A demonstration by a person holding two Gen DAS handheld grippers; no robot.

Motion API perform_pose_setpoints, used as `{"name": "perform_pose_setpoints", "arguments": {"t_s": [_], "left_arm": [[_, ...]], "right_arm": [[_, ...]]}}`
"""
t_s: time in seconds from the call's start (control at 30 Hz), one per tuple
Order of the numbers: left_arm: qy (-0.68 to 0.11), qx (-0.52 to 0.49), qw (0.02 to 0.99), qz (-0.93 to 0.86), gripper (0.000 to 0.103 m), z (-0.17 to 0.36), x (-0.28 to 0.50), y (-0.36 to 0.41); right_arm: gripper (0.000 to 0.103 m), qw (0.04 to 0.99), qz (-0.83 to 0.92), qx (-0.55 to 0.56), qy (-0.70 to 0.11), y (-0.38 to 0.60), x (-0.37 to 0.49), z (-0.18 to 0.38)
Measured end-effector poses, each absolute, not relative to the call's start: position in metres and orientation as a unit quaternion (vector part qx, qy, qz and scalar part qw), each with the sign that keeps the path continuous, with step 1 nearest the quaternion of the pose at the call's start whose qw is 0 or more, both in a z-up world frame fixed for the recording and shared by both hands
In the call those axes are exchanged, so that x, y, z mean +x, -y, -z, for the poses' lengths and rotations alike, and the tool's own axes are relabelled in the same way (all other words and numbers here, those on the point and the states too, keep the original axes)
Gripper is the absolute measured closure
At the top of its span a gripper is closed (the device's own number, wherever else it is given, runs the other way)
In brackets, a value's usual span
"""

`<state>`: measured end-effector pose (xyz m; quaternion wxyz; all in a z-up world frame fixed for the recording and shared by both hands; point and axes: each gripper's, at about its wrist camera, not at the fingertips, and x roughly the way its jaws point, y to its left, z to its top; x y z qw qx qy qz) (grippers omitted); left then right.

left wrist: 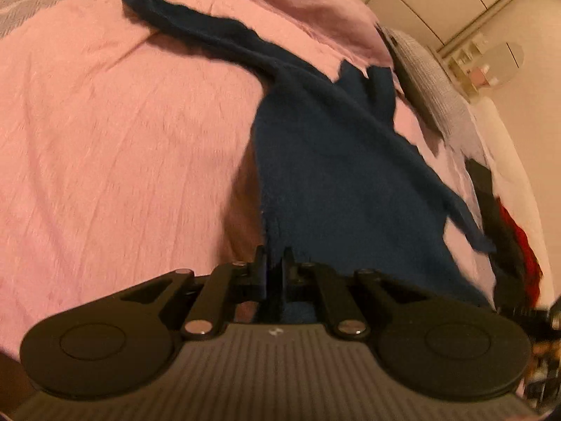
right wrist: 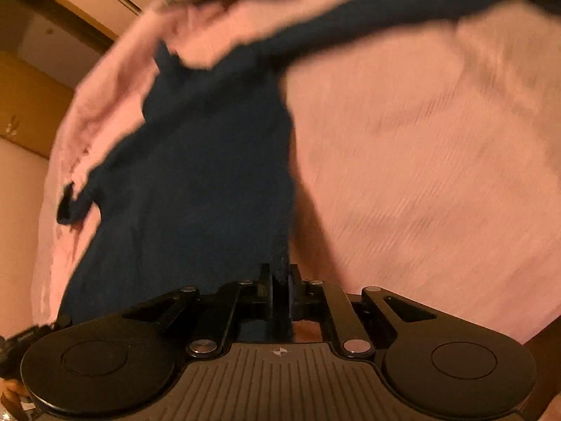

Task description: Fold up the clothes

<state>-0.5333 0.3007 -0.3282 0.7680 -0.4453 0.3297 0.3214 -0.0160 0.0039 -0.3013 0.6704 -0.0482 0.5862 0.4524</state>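
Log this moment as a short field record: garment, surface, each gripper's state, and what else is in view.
garment: dark blue long-sleeved garment, body spread on the bed, one sleeve stretched away across the cover
surface: pink bedcover, wrinkled
left gripper: shut on the garment's near edge
right gripper: shut on the garment's near edge
view quality: right wrist view is blurred
other items: red and black clothes piled at the bed's edge; grey pillow beyond the garment
fold progress: no fold made yet
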Motion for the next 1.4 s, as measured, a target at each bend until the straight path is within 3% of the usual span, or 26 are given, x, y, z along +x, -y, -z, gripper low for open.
{"name": "perform_pose_setpoints", "arguments": {"t_s": [0.1,0.23,0.27,0.33,0.37,0.4,0.6,0.67,0.83,1.13,1.4], "left_arm": [[-0.377,-0.441,0.752,-0.312,0.097,0.345,-0.533,-0.272],[-0.419,-0.459,0.709,-0.333,0.096,0.375,-0.524,-0.255],[-0.426,-0.457,0.711,-0.321,0.093,0.371,-0.524,-0.256],[-0.447,-0.448,0.715,-0.296,0.091,0.362,-0.526,-0.259],[-0.454,-0.444,0.715,-0.293,0.091,0.357,-0.530,-0.265],[-0.460,-0.440,0.714,-0.290,0.091,0.351,-0.534,-0.270],[-0.408,-0.430,0.748,-0.299,0.088,0.320,-0.523,-0.331],[-0.380,-0.416,0.775,-0.287,0.080,0.318,-0.493,-0.360],[-0.337,-0.373,0.821,-0.272,0.078,0.331,-0.388,-0.430],[-0.368,-0.228,0.868,-0.244,0.064,0.331,-0.230,-0.506],[-0.391,-0.226,0.856,-0.251,0.063,0.366,-0.161,-0.547]], "right_arm": [[0.097,0.676,-0.438,-0.082,-0.587,0.007,-0.014,0.300],[0.096,0.648,-0.363,-0.136,-0.656,-0.002,-0.035,0.351],[0.092,0.649,-0.357,-0.154,-0.654,-0.006,-0.040,0.354],[0.075,0.661,-0.349,-0.175,-0.640,-0.012,-0.045,0.351],[0.061,0.669,-0.340,-0.183,-0.635,-0.013,-0.042,0.347],[0.056,0.679,-0.330,-0.189,-0.628,-0.013,-0.038,0.342],[0.056,0.734,-0.319,-0.128,-0.585,-0.043,0.005,0.304],[0.056,0.742,-0.327,-0.114,-0.575,-0.068,0.011,0.294],[0.056,0.753,-0.363,-0.120,-0.535,-0.143,0.006,0.287],[0.056,0.728,-0.471,-0.142,-0.478,-0.280,0.021,0.320],[0.053,0.641,-0.599,-0.173,-0.448,-0.394,0.053,0.352]]}}
